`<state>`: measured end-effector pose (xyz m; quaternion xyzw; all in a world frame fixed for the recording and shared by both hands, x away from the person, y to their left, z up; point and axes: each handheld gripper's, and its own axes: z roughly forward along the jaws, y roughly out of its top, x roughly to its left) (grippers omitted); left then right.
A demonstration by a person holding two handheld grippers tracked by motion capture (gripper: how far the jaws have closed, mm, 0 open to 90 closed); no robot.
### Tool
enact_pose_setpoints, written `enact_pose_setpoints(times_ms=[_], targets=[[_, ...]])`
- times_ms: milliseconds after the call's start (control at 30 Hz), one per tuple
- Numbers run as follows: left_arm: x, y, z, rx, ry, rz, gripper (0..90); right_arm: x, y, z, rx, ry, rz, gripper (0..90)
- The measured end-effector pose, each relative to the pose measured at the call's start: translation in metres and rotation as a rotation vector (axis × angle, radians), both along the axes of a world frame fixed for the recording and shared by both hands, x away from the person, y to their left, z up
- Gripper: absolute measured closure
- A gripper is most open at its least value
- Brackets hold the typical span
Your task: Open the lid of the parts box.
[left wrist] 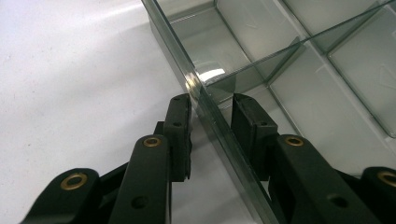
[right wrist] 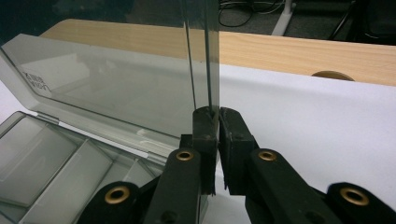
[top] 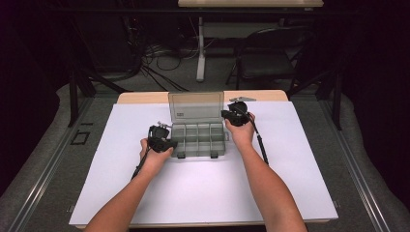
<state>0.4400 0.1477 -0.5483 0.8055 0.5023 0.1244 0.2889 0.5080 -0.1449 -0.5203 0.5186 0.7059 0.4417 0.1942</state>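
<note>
Forearms [top: 263, 186] — white tabletop [top: 203, 188] — dark room

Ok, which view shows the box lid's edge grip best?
The right gripper view: the right gripper has its fingers pinched on the upright lid edge, close up. The high view shows the whole lid, small. The left gripper view shows the box wall.

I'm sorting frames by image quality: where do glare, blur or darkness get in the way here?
High view: the white table cover is evenly lit and the room behind is dark. Left gripper view: a bright glint sits on the box wall between the jaws of the left gripper, and the near jaws look soft. Right gripper view: the clear lid shows faint reflections, and the right gripper is slightly blurred.
</note>
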Motion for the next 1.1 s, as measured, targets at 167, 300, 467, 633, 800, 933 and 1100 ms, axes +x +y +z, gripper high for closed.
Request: enact_pose_setpoints(times_ms=[167,300,467,633,800,933,1100], targets=[[0.000,0.000,0.000,0.000,-0.001,0.001,68.9,0.001,0.001,-0.001,-0.004,-0.002,-0.015,86.4],[0.000,0.000,0.000,0.000,-0.001,0.000,68.9,0.002,0.001,-0.001,-0.007,-0.002,-0.019,86.6],[0.000,0.000,0.000,0.000,-0.002,0.001,68.9,0.004,0.002,-0.001,-0.011,0.008,-0.022,86.8],[0.000,0.000,0.000,0.000,-0.003,0.000,69.0,0.007,0.004,0.000,-0.017,0.024,-0.039,87.0],[0.000,0.000,0.000,0.000,-0.003,0.001,69.0,0.010,0.006,0.000,-0.014,0.043,-0.057,87.1],[0.000,0.000,0.000,0.000,-0.003,0.000,69.0,0.012,0.007,0.000,-0.006,0.060,-0.076,87.3],[0.000,0.000,0.000,-0.001,-0.003,0.000,69.0,0.015,0.008,-0.001,0.001,0.070,-0.094,87.5]])
